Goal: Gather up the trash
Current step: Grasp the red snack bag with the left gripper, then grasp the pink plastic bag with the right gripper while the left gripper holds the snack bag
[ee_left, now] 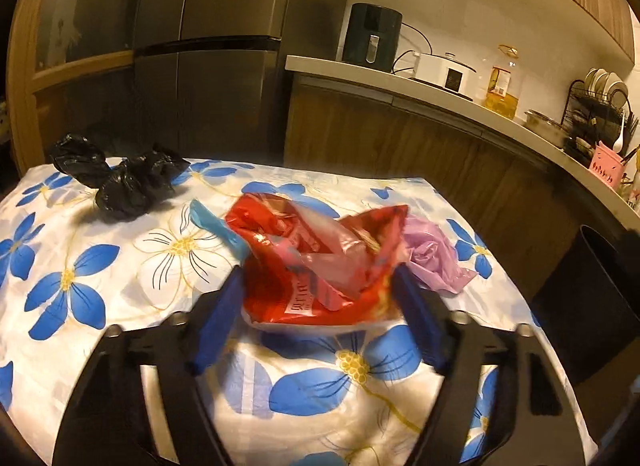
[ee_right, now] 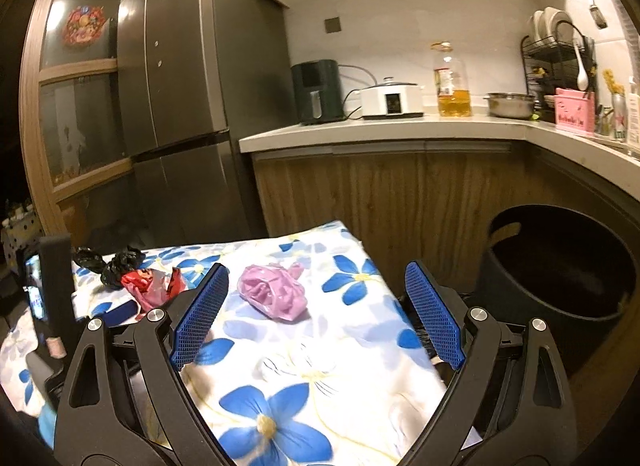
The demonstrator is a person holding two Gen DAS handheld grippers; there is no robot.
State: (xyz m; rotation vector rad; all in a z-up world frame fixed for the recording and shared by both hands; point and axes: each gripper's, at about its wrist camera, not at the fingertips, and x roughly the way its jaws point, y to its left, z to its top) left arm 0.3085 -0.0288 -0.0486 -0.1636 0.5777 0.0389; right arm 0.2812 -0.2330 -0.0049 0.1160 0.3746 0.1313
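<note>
A crumpled red plastic wrapper [ee_left: 320, 262] lies on the flowered tablecloth [ee_left: 100, 266]. My left gripper [ee_left: 320, 298] is open, its blue pads on either side of the wrapper's near end. A pink-purple bag [ee_left: 434, 258] lies just right of the wrapper, a blue scrap [ee_left: 212, 225] to its left, and a black bag [ee_left: 124, 181] at the far left. My right gripper [ee_right: 316, 306] is open and empty, with the pink-purple bag [ee_right: 274, 294] between and beyond its pads. The red wrapper [ee_right: 150, 286] and black bag [ee_right: 116, 266] show at left. A dark round bin [ee_right: 560, 278] stands right of the table.
The bin [ee_left: 588, 298] is beside the table's right edge. A grey fridge [ee_right: 180, 85] stands behind the table. A counter [ee_right: 400, 127] holds an air fryer, cooker, oil bottle, pot and dish rack. The left gripper's body [ee_right: 52, 298] shows at the right view's left.
</note>
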